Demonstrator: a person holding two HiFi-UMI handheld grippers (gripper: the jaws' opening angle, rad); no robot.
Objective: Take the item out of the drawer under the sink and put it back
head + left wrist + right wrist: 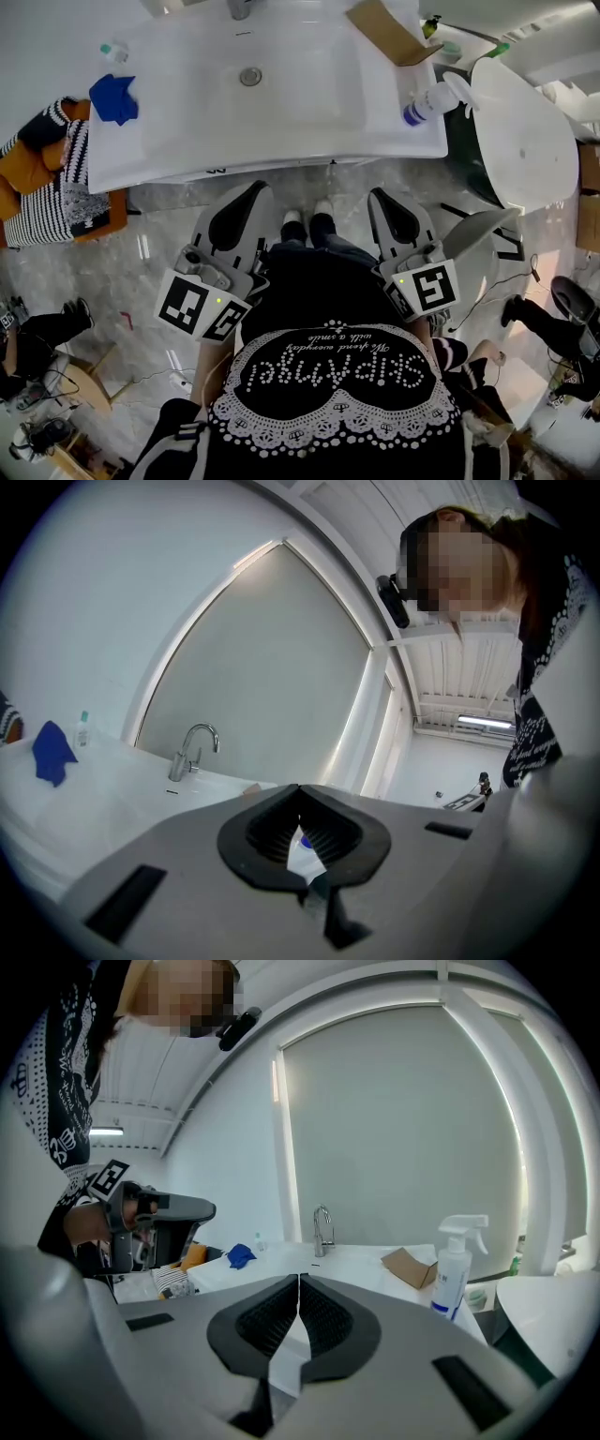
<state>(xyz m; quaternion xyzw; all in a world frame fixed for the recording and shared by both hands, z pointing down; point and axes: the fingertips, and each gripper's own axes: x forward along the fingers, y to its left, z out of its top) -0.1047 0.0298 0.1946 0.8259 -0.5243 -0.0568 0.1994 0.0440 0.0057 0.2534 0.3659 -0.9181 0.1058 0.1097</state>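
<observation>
Left hand-held gripper point(255, 192) and right hand-held gripper point(382, 197) side by side, pointing forward (jaws together)

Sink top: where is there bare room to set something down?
Bare: the basin around the drain, and the front ledge from the blue cloth to the spray bottle. Crowded: the right end, where the cardboard box and spray bottle stand close together.

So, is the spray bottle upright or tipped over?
Upright: the spray bottle stands at the right end of the sink, with its trigger head on top.
</observation>
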